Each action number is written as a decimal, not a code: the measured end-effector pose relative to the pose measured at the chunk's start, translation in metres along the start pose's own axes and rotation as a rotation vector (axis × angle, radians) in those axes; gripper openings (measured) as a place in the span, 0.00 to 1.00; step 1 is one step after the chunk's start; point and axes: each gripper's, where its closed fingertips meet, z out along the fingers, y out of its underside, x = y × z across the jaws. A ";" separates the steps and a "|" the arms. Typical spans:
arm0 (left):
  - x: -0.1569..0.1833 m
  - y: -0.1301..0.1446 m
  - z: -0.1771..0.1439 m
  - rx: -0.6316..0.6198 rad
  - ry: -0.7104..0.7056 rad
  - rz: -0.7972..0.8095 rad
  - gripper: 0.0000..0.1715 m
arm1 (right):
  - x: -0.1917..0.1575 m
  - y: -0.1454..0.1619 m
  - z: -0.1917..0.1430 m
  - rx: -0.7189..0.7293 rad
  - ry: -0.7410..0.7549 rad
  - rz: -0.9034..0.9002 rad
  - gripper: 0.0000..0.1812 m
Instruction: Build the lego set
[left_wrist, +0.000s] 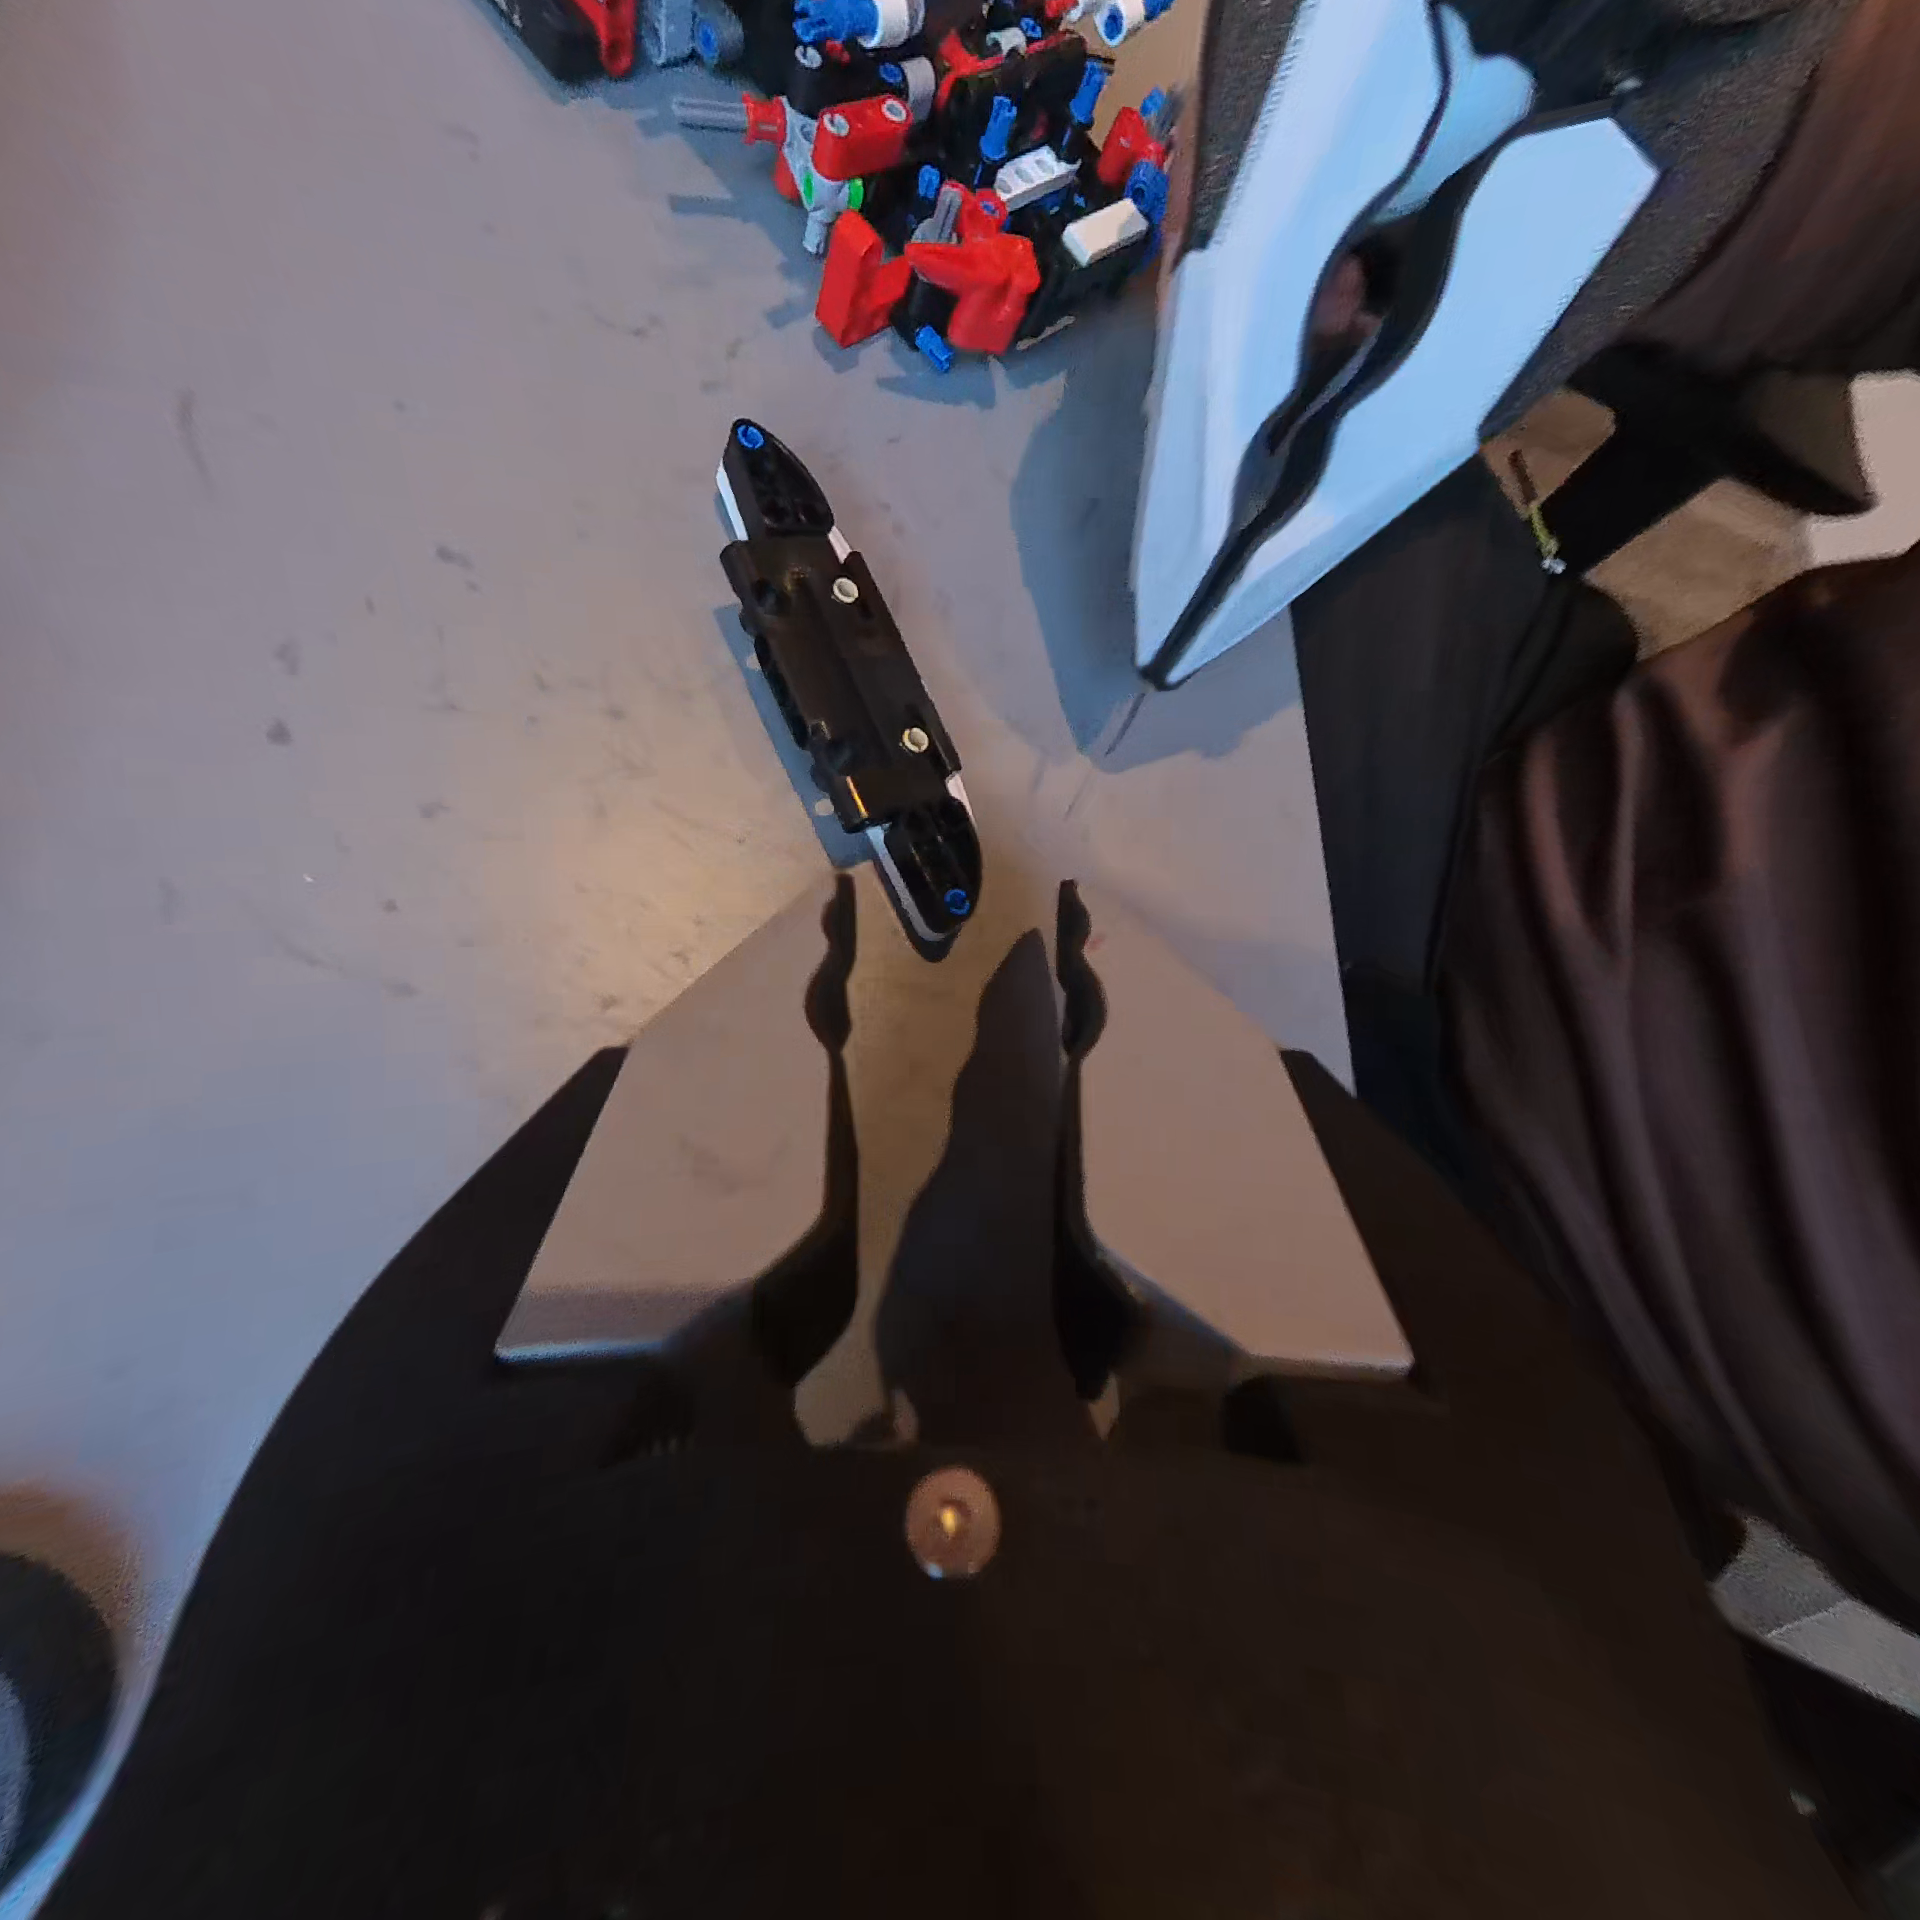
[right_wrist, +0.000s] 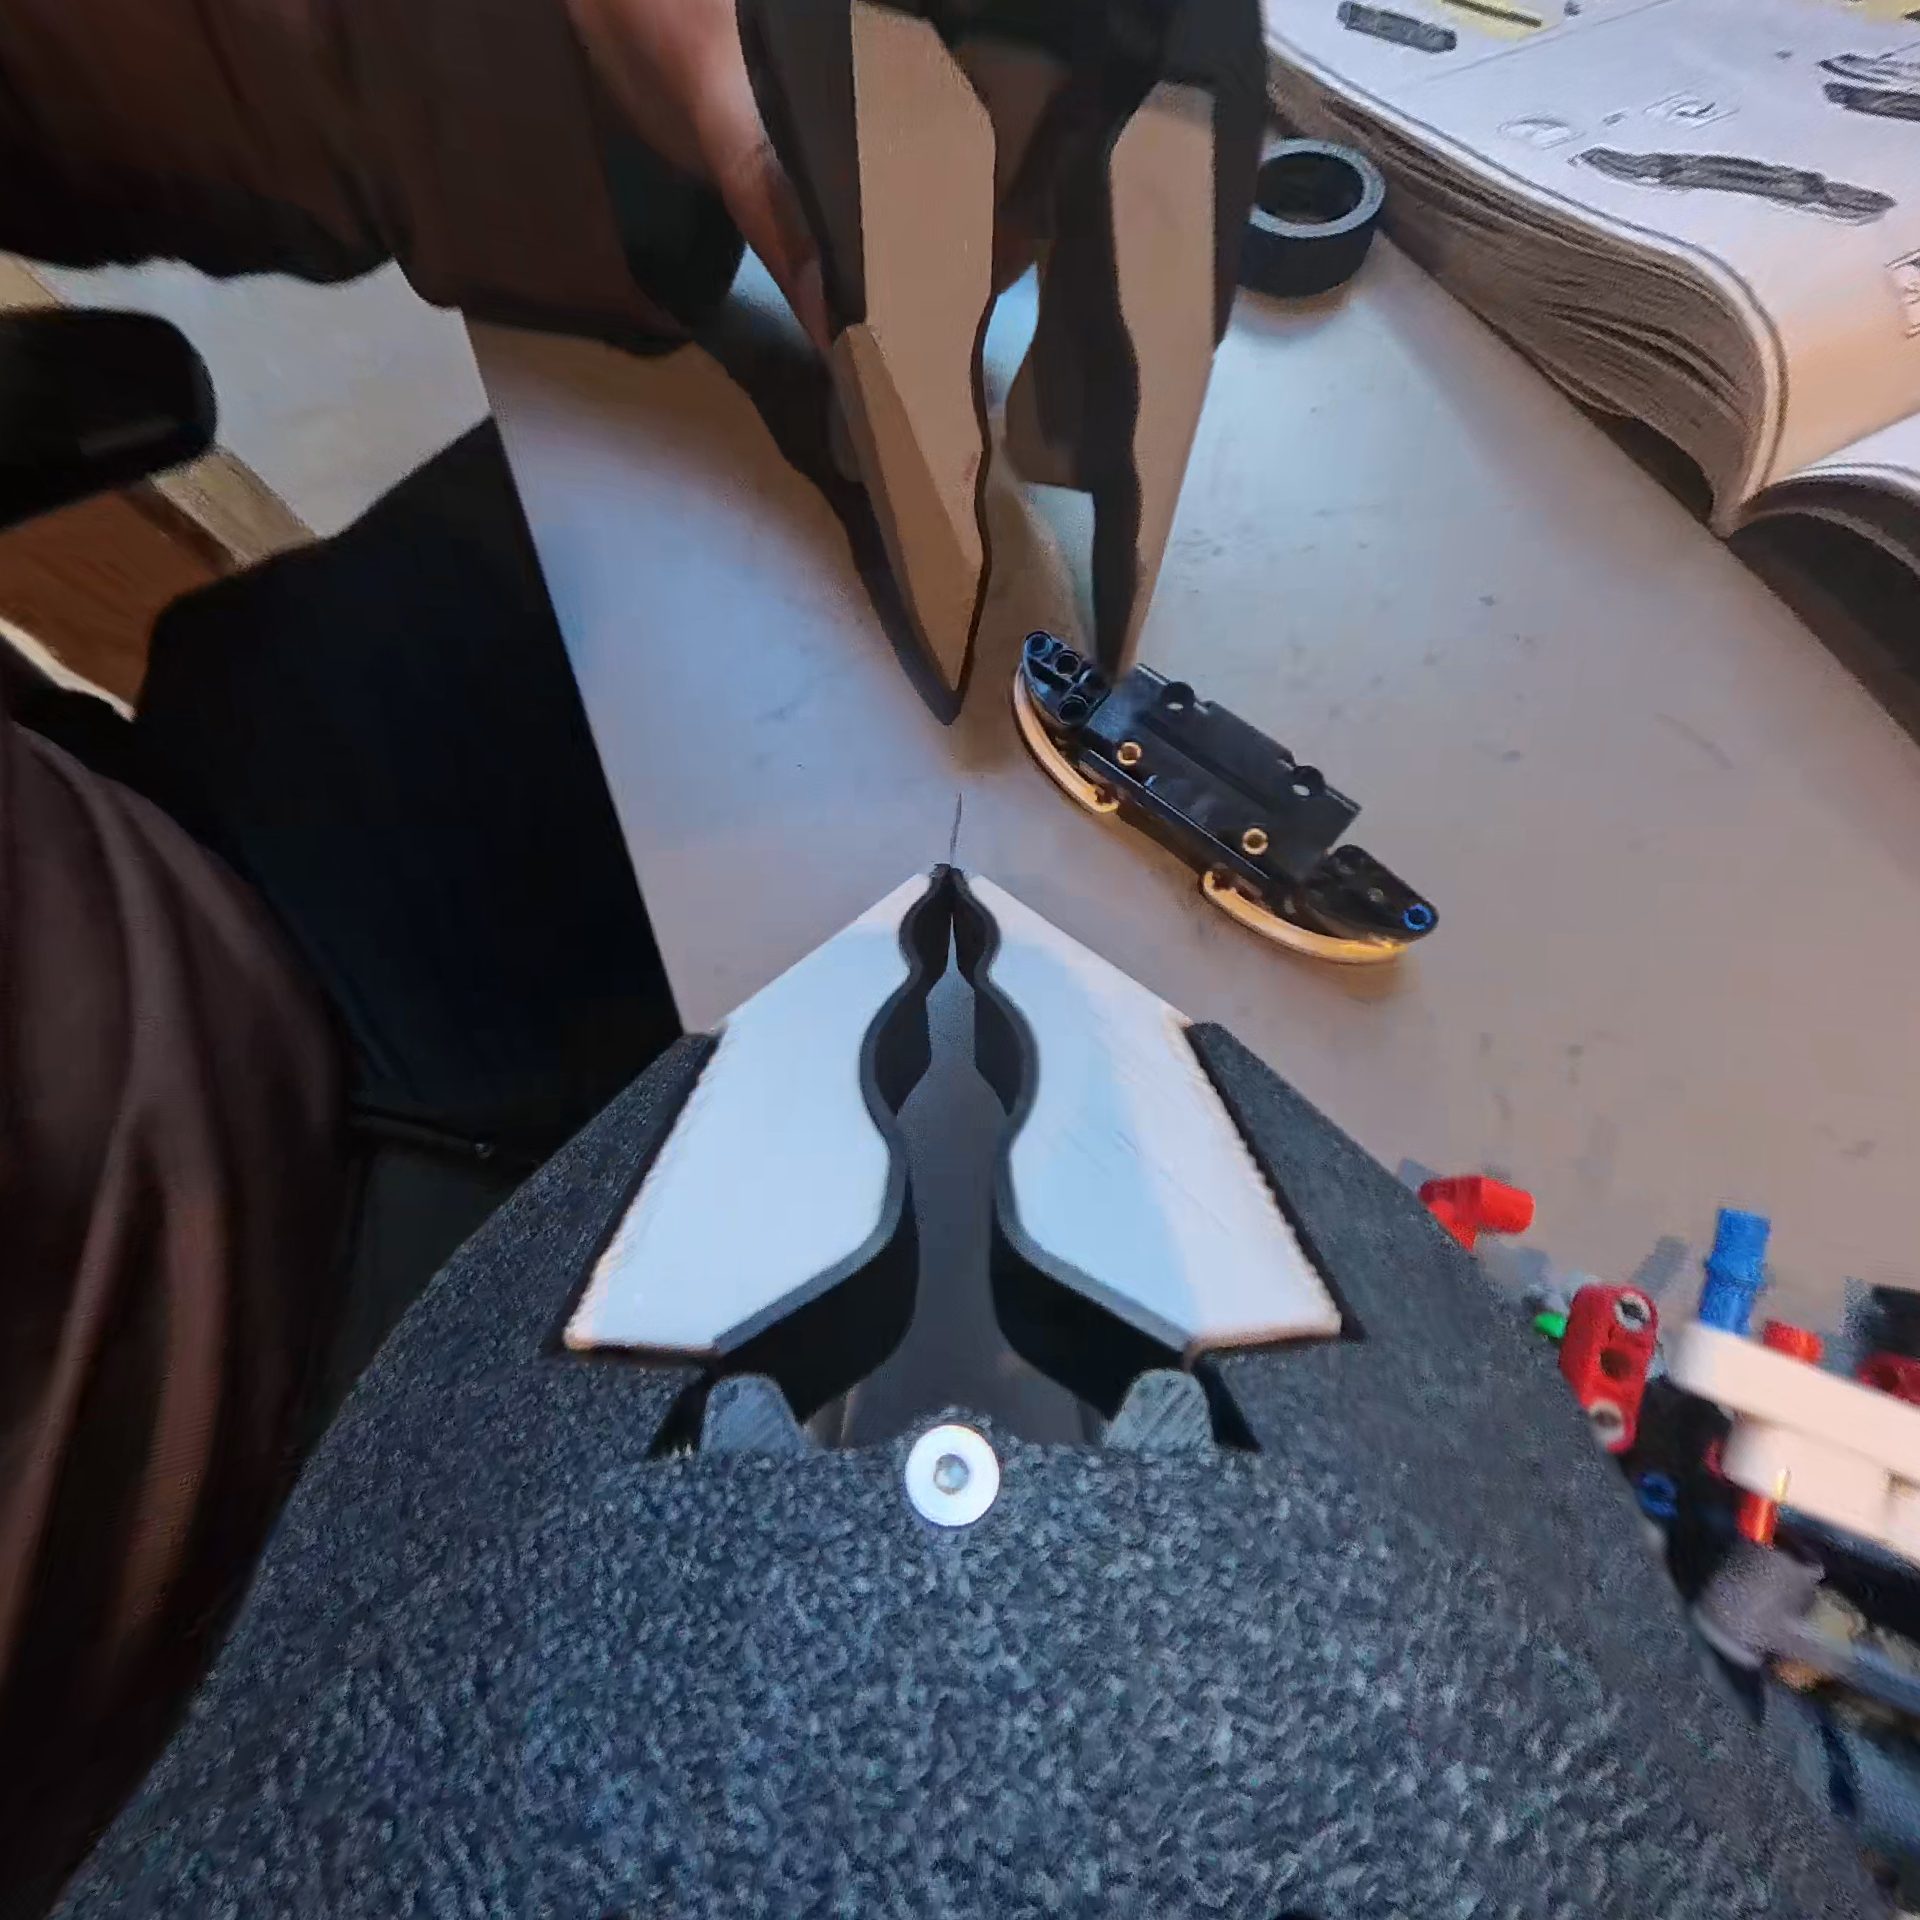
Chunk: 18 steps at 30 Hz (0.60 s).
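Observation:
A long black lego assembly with white curved undersides and blue pins at both ends lies flat on the grey table. It also shows in the right wrist view. My left gripper is open, its fingertips either side of the assembly's near end. In the right wrist view this gripper points down, with one fingertip at that end of the assembly. My right gripper is shut and hovers close by, apart from the assembly. It also shows in the left wrist view. A thin dark line lies just ahead of its tips.
A pile of red, black, blue and white lego parts lies behind the assembly, and shows at the right in the right wrist view. An open instruction booklet and a black tyre lie farther off. The table edge is close, with a person's dark clothing beyond it. The left gripper's tips are roughly 6 cm from the right gripper's.

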 end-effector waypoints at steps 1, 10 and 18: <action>0.000 0.001 0.000 -0.017 -0.004 0.039 0.20 | 0.002 0.000 0.004 -0.015 0.006 -0.016 0.00; 0.003 0.016 -0.009 -0.034 0.043 0.263 0.20 | 0.008 -0.016 0.029 -0.043 0.021 -0.087 0.00; 0.004 0.014 -0.007 -0.028 0.031 0.296 0.19 | 0.004 -0.021 0.036 -0.030 0.035 -0.022 0.00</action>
